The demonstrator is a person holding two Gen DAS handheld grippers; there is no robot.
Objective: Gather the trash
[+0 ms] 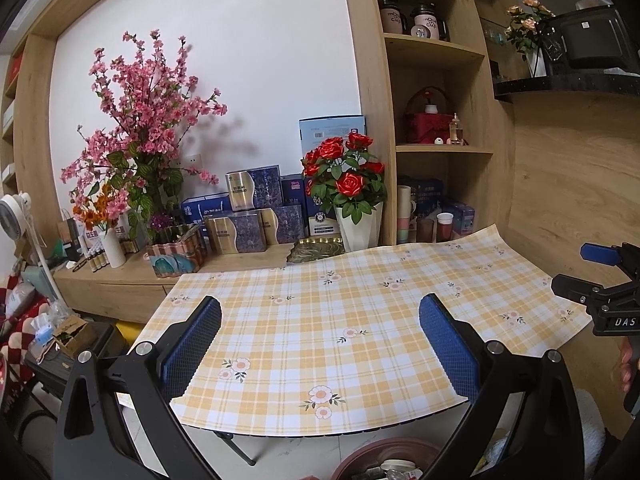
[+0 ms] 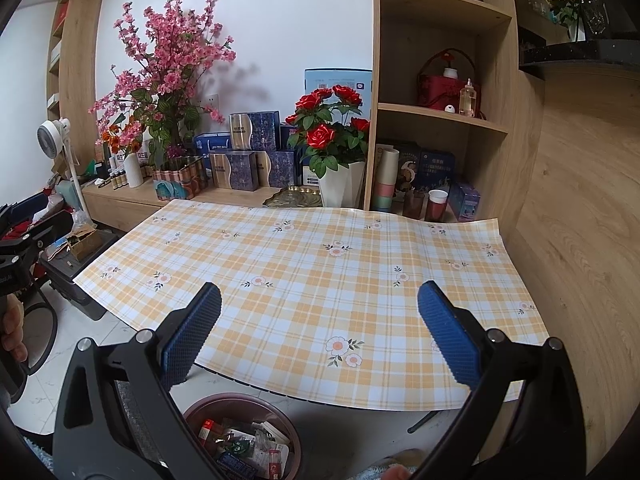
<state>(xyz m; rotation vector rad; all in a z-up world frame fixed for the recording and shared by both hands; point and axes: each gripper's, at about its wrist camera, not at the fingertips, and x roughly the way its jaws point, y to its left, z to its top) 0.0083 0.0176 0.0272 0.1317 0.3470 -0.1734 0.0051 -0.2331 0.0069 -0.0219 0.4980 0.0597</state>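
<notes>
Both sets of tongs stood apart and held nothing: the left tongs (image 1: pixel 320 338) and the right tongs (image 2: pixel 319 330) each hovered over the near edge of the desk (image 2: pixel 304 264), whose checked yellow cloth lay bare. Under that near edge, on the floor, sat one round reddish bin (image 2: pixel 240 404) with the trash (image 2: pixel 244 446) piled inside, wrappers and small packets too jumbled to count. Beyond the far edge stood one white pot of red roses (image 2: pixel 330 136).
</notes>
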